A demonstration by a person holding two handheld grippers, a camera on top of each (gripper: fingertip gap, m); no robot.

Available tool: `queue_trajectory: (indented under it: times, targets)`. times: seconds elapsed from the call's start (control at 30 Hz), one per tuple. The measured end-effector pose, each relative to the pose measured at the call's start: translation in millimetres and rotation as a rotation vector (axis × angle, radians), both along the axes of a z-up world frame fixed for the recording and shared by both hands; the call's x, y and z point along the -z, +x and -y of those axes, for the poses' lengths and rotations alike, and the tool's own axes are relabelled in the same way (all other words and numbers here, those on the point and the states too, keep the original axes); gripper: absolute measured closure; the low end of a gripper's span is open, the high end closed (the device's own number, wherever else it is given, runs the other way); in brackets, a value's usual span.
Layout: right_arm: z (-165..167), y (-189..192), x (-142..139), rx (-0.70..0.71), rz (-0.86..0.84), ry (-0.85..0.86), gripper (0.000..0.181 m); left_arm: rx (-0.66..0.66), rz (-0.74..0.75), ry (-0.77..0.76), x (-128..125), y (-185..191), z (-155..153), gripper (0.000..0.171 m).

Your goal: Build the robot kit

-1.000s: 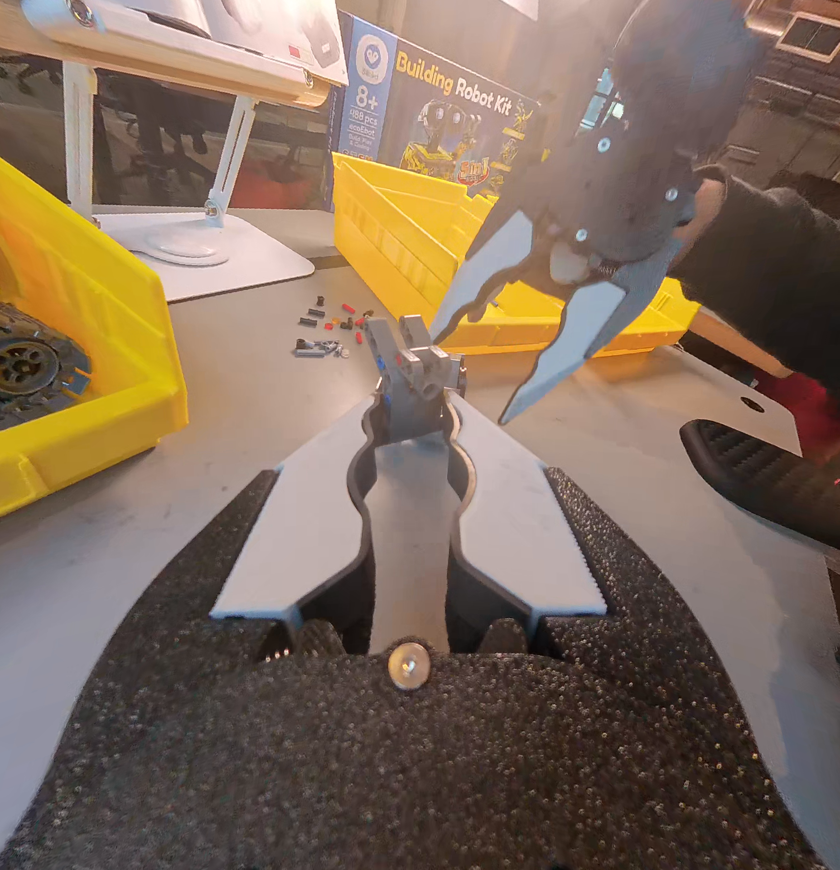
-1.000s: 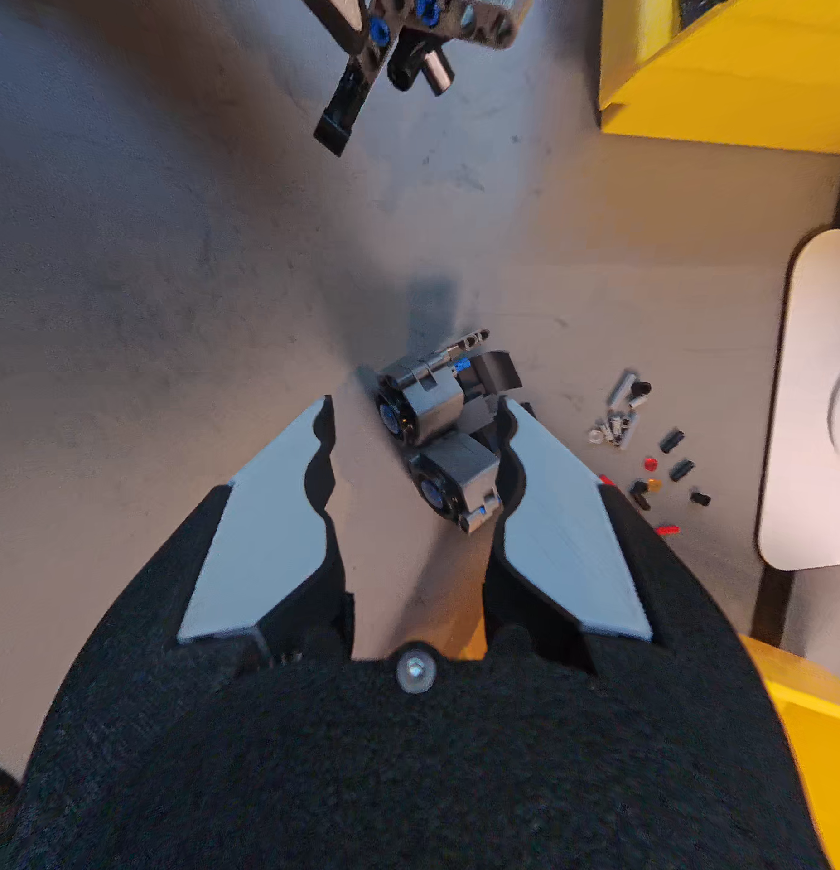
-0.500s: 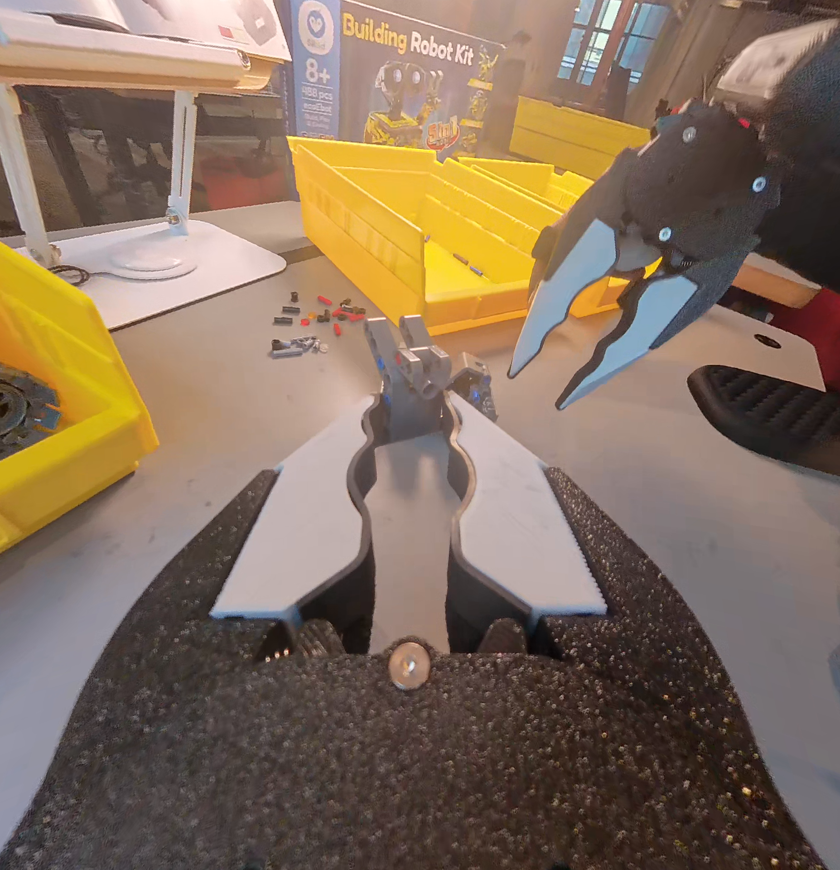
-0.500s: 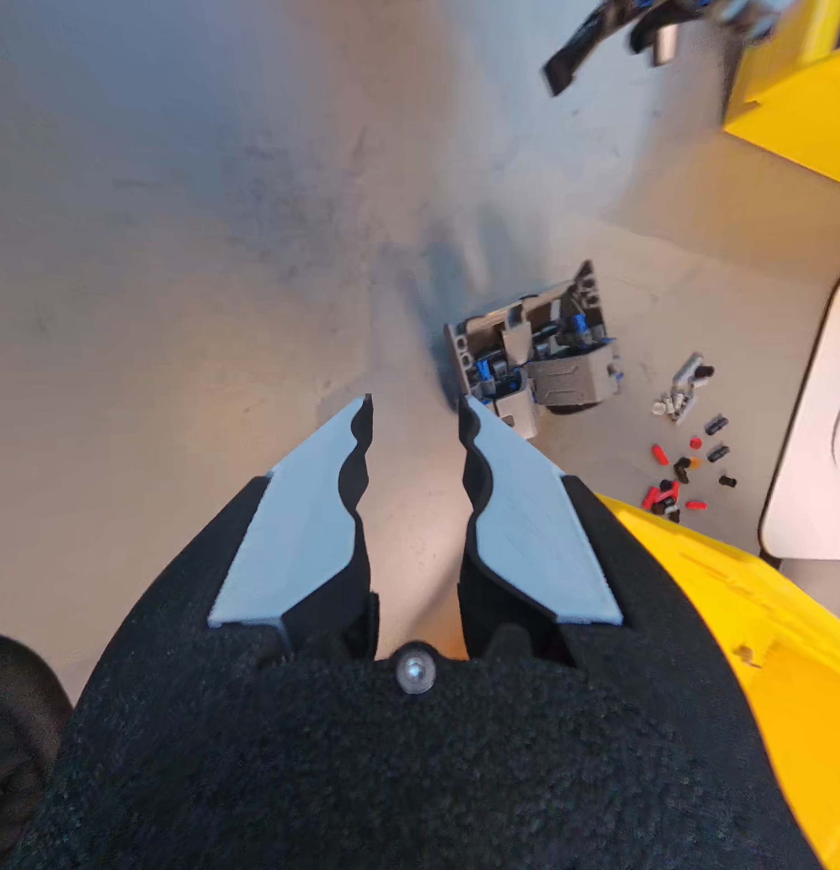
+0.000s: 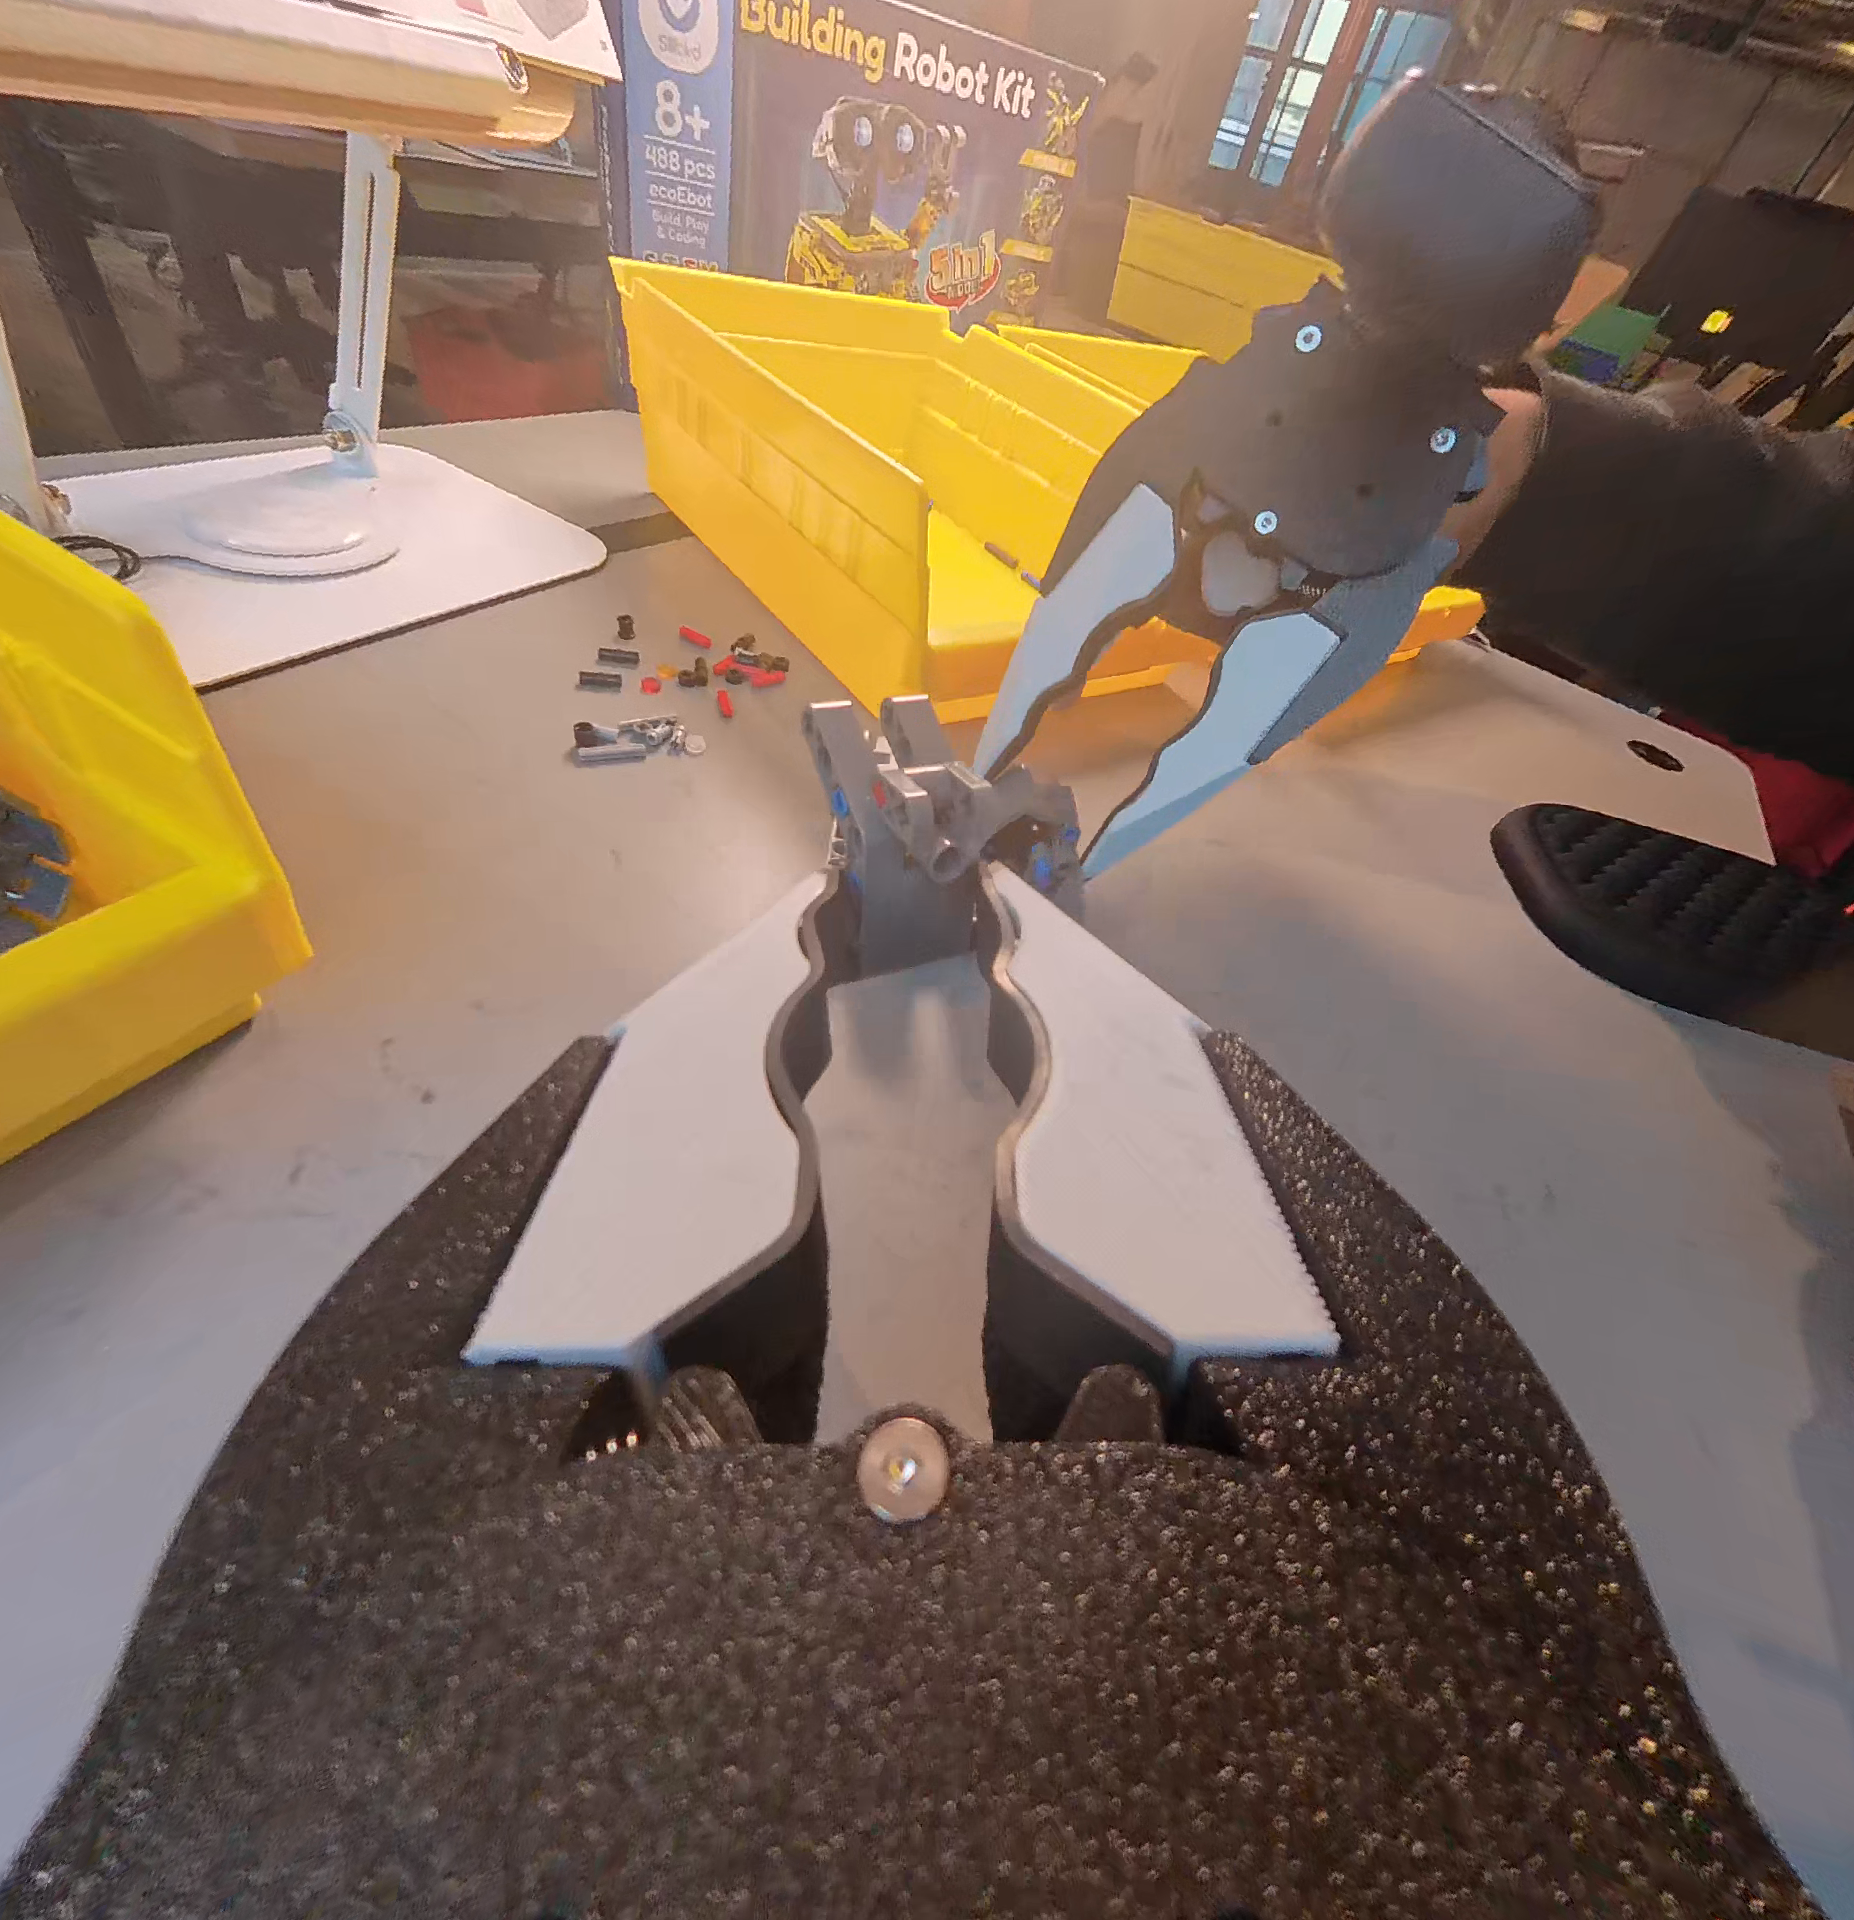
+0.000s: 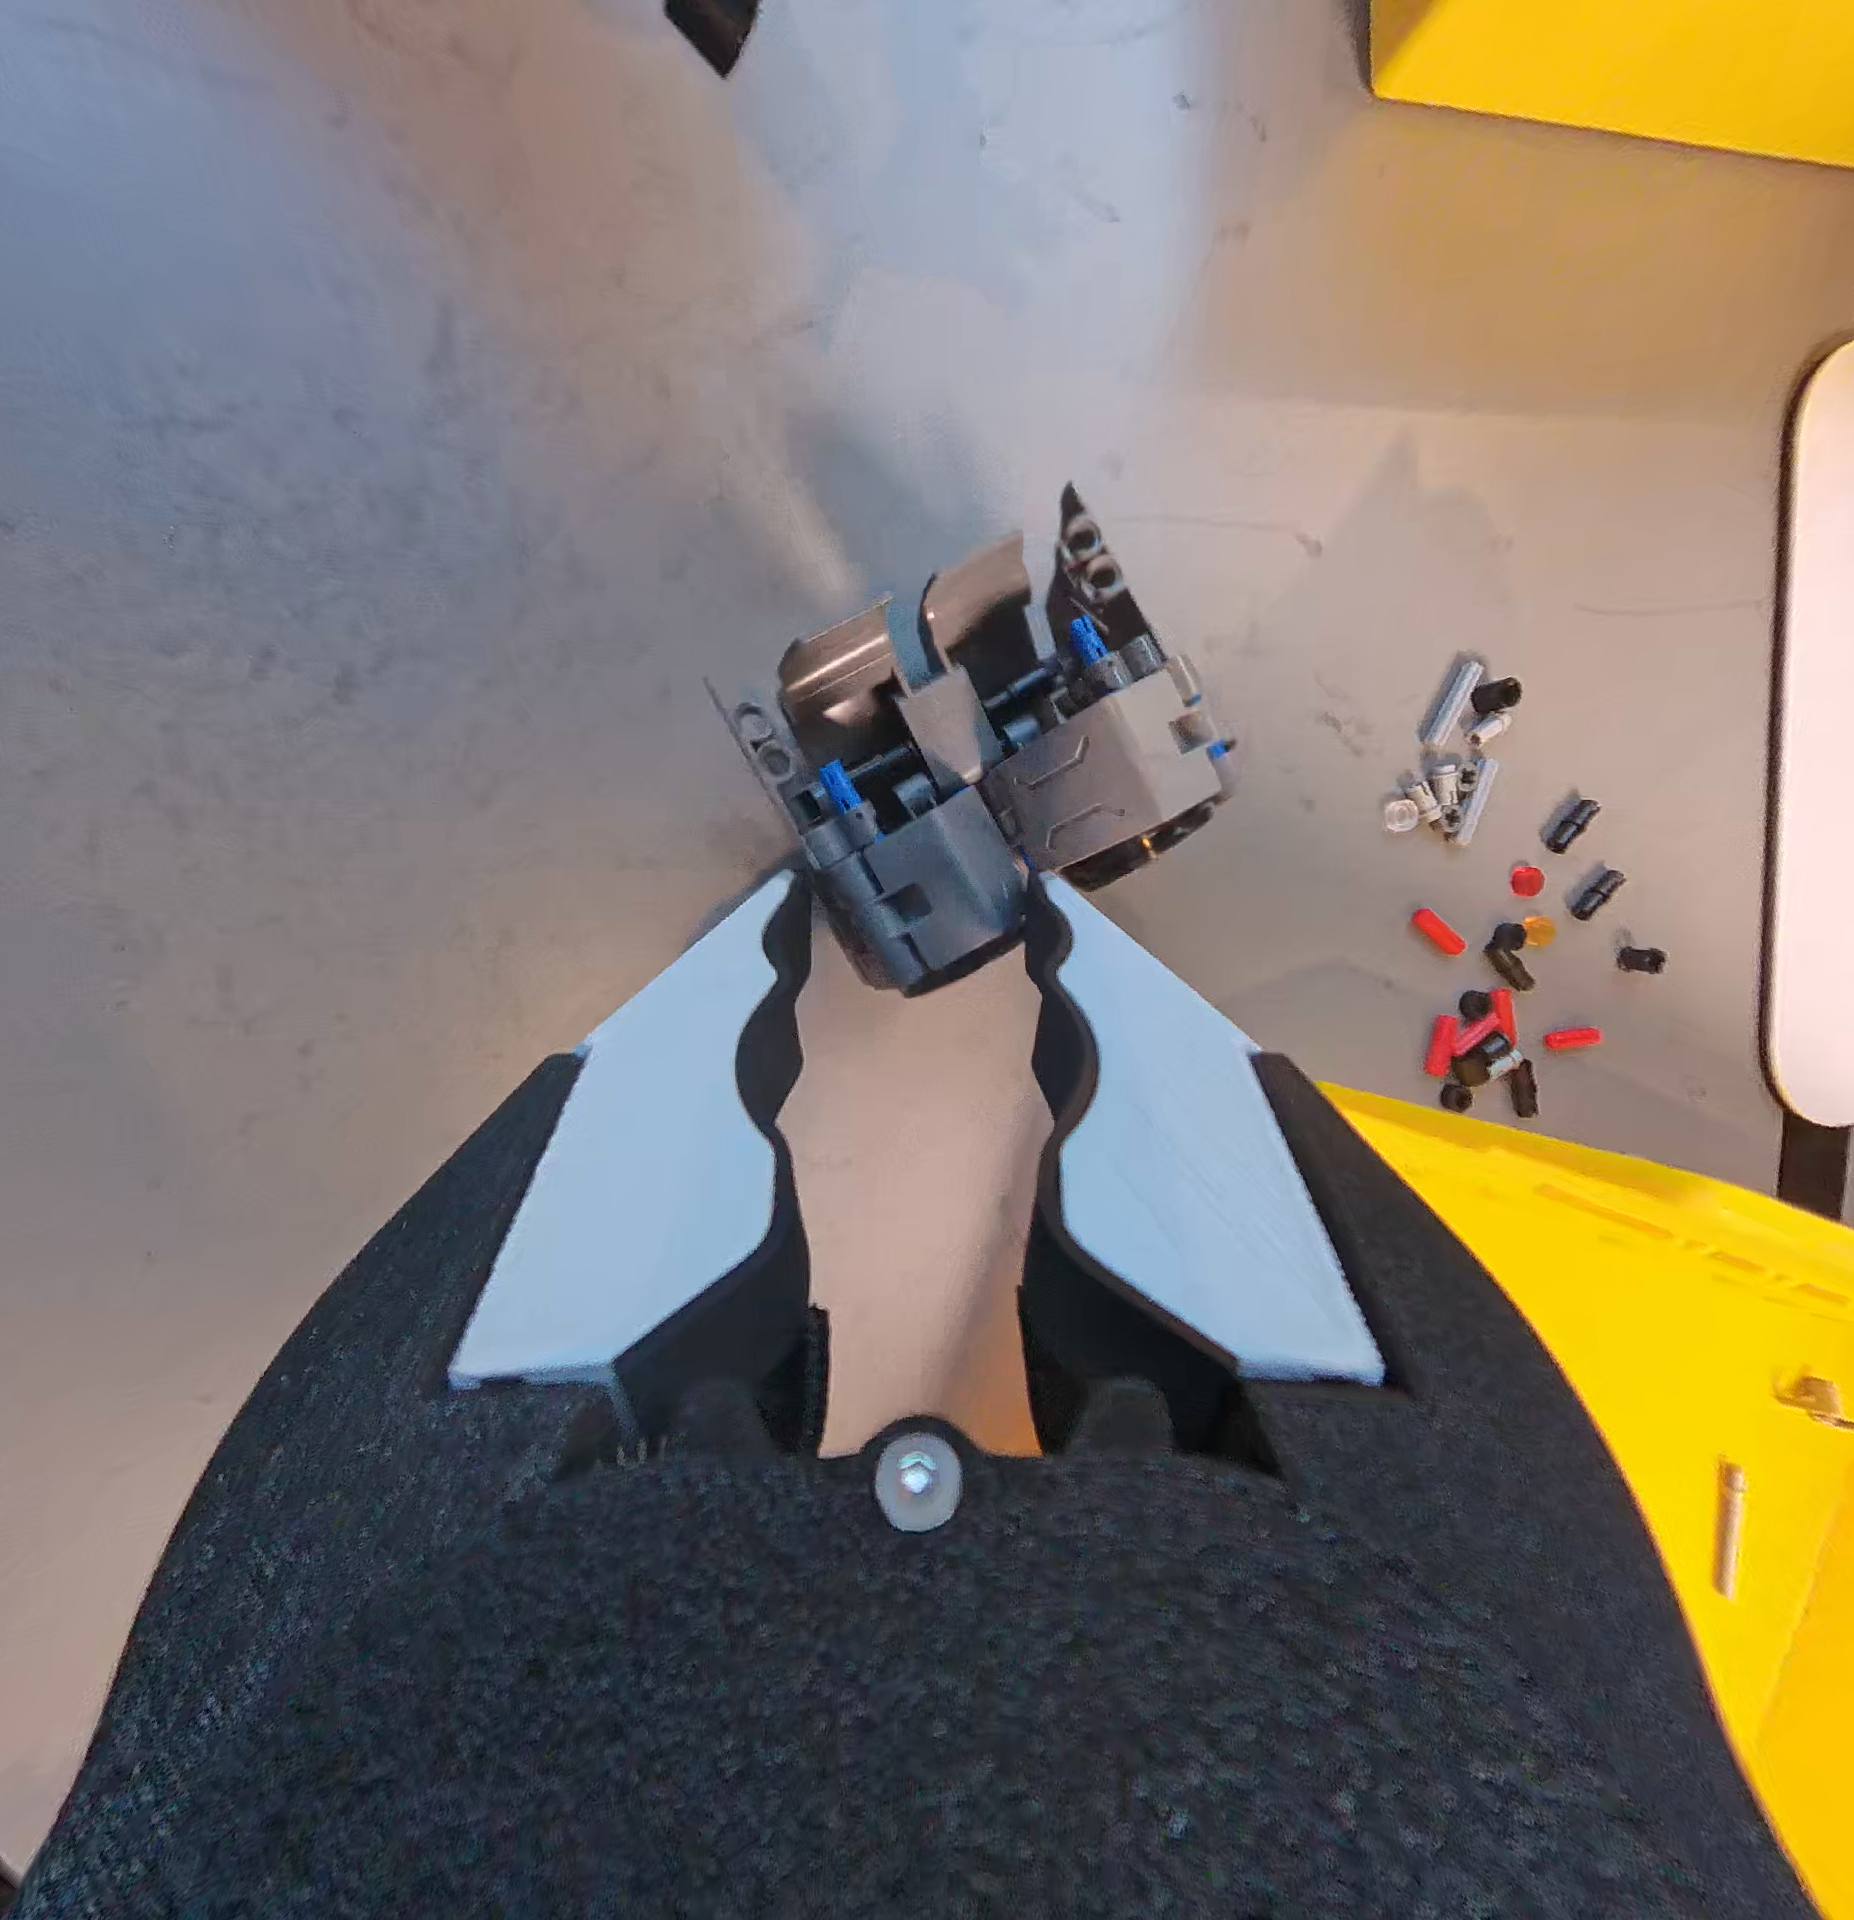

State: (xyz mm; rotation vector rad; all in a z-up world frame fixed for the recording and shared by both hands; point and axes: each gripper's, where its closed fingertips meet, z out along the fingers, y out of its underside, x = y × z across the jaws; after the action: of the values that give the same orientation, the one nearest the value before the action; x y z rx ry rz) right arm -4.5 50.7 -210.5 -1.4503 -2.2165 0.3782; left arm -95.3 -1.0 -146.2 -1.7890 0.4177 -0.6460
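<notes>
Half a second ago the right gripper (image 6: 912, 883) hung apart with jaws narrow; now they are wider and straddle the grey motor assembly (image 6: 964, 790) on the tabletop (image 6: 383, 520), tips at its sides; firm grip cannot be told. Left gripper (image 5: 907, 883) unchanged, jaws clamped on a small grey bracket piece (image 5: 902, 821), just beside it. Loose pins (image 6: 1494, 914) right of the assembly; yellow bin (image 5: 850, 457) and white stand base (image 6: 1837, 727) beyond. Open tabletop to the left.
</notes>
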Motion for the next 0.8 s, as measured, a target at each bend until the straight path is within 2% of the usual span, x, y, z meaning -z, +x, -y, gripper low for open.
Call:
queue_trajectory:
  times: [0.3,0.43,0.57,0.7,0.8]
  targets:
    - [64.9,13.4,-5.2,-0.031,-0.085,-0.073,0.145,0.093,0.059,-0.005,-2.7,15.9,7.8,0.148]
    - [81.7,13.9,-5.6,-0.009,-0.119,-0.103,0.144,0.162,0.061,0.029,-8.1,27.1,15.5,0.148]
    - [85.8,15.2,-16.0,-0.016,-0.17,-0.124,0.135,0.183,0.052,0.03,-6.9,30.9,17.8,0.148]
    - [72.4,12.8,-34.7,0.016,-0.259,-0.145,0.132,0.191,0.058,0.018,-4.8,31.9,17.8,0.148]
    - [63.2,10.4,-33.3,0.037,-0.267,-0.163,0.118,0.189,0.056,0.011,-2.7,31.4,17.0,0.148]
